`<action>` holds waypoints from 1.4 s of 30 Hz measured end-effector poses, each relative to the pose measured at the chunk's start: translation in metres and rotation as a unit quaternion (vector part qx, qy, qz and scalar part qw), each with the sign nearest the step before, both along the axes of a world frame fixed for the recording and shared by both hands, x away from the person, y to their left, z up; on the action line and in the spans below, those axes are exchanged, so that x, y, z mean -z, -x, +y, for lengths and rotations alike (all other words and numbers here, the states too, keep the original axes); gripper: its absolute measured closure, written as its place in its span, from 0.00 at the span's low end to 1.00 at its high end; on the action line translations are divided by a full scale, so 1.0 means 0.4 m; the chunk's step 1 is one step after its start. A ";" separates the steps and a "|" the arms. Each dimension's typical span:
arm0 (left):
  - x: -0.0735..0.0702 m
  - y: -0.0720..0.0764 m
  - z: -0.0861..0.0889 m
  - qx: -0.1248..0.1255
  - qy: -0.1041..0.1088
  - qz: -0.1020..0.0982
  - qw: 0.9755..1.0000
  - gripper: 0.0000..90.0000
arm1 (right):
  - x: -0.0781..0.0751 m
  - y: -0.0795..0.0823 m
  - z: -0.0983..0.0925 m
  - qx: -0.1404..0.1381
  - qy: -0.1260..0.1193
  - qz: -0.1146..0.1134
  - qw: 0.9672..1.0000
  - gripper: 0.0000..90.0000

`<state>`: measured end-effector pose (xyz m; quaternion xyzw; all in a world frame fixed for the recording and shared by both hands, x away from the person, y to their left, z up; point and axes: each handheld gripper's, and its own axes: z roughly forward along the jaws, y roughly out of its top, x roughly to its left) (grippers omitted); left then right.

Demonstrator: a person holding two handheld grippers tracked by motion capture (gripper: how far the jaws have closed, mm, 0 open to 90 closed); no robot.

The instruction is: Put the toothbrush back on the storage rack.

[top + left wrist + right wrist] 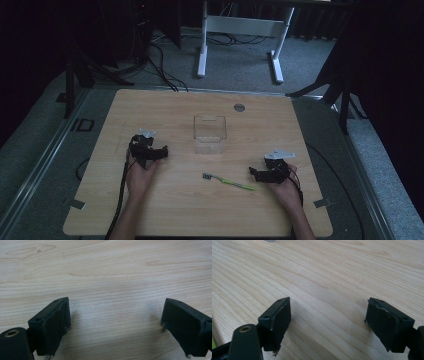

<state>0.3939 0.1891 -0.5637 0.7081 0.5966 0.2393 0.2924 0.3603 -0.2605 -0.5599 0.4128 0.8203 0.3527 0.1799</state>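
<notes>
A green-handled toothbrush [228, 181] lies flat on the wooden table [150, 210], front of centre. Behind it stands a clear plastic box [210, 134], with nothing showing inside it. My left gripper [161, 152] rests on the table at the left, held by a hand, its jaws pointing right. In the left gripper view its jaws [115, 325] stand wide apart over bare wood. My right gripper [253, 172] rests at the right, jaws pointing left toward the toothbrush's handle end. In the right gripper view it is open [327, 322] with only wood between the jaws.
A round grey cap [239, 107] is set into the table near its far edge. Beyond the table stands a white desk frame [240, 30] on grey carpet, with cables and dark stands around. Tape marks sit at the table's front corners.
</notes>
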 end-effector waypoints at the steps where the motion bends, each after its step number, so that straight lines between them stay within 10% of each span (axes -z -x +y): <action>1: 0.000 0.000 0.000 0.000 0.000 0.000 1.000 0.10 | 0.000 0.000 0.000 0.000 0.000 0.000 1.000 0.23; 42: 0.000 0.000 0.000 0.000 0.000 0.000 1.000 0.10 | -0.072 0.020 0.032 -0.042 0.026 -0.001 0.999 0.41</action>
